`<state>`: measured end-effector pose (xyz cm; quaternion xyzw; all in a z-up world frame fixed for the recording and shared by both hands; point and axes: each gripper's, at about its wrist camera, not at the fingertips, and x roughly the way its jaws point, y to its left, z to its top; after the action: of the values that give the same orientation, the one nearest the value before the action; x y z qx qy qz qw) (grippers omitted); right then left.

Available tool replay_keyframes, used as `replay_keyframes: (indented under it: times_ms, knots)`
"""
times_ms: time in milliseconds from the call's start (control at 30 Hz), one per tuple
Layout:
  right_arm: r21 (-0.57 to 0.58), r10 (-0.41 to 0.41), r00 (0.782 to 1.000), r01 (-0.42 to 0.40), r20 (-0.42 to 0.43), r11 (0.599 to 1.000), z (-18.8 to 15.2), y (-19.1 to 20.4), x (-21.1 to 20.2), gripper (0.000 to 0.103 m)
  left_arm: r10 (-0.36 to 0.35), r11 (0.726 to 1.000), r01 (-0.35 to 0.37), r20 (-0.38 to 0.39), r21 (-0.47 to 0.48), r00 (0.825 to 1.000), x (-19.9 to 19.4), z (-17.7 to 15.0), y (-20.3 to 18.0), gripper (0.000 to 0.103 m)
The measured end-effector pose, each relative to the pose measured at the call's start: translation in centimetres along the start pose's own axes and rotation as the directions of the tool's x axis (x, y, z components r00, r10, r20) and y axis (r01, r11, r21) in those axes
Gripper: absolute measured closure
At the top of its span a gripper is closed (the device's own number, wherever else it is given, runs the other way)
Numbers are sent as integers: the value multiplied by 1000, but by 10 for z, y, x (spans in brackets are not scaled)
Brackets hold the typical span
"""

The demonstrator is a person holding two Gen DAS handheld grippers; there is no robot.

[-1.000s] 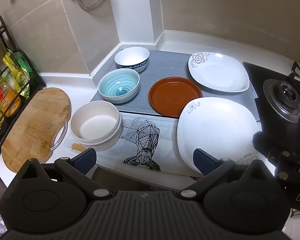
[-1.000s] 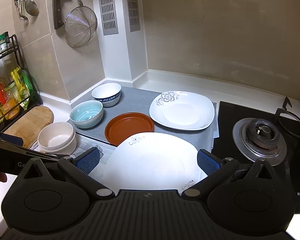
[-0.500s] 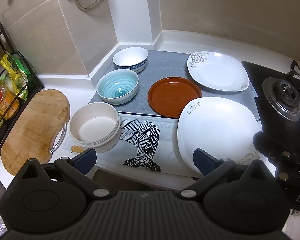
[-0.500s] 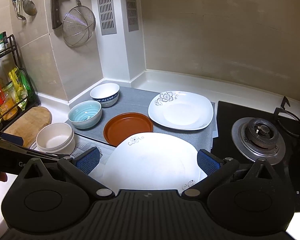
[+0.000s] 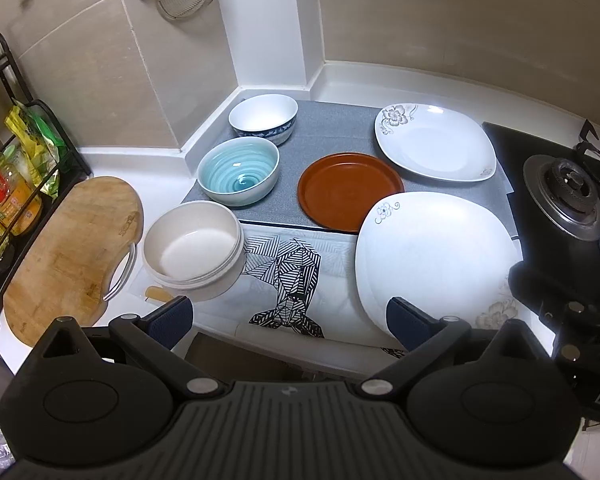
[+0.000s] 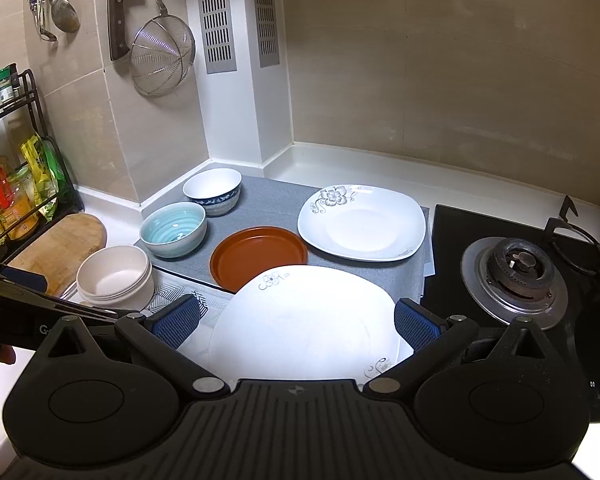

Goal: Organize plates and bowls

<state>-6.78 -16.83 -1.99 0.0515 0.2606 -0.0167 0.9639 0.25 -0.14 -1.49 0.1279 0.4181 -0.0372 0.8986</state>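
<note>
- The cream bowl [image 5: 194,250] stands at left of centre in the left wrist view, the teal bowl [image 5: 239,171] above it.
- The brown plate [image 5: 350,191] lies at centre, its rim under the large white plate [image 5: 436,256].
- The left gripper [image 5: 288,316] is wide open, holding nothing.
- The right gripper [image 6: 296,320] is wide open above this white plate, not touching.

The grey mat [image 5: 332,128] in the counter's back corner is crowded: a blue-patterned bowl [image 5: 263,118], a teal bowl [image 5: 239,176], a brown plate [image 5: 350,190] and a flowered square plate [image 5: 434,142] leave open mat only along its back edge between bowl and square plate. At the front edge, a cream bowl [image 5: 194,254] and a large white plate [image 5: 432,256] flank a clear strip of patterned cloth [image 5: 288,276]. A cutting board [image 5: 70,252] blocks the left end, a gas burner [image 5: 570,190] the right.
</note>
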Motion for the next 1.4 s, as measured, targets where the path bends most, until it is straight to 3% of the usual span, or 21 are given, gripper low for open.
replay_keyframes:
  times_ms: [633, 867, 1233, 1400]
  knots:
    - [26, 13, 1000, -13, 6, 1000, -5, -8, -13, 0, -6, 1000, 6, 4, 3, 1000, -9, -1, -7, 0]
    - [10, 24, 999, -24, -24, 1000, -4, -14, -14, 0, -1, 1000, 1, -27, -21, 1000, -9, -7, -6, 0]
    - [79, 176, 983, -171, -56, 982, -1, -3, 19, 0, 47, 982, -63, -93, -175, 995, -1, -22, 54, 0]
    - [79, 180, 978, -173, -105, 982, 13, 22, 49, 0, 15, 969, -45, -128, -241, 992, 17, -12, 94, 0]
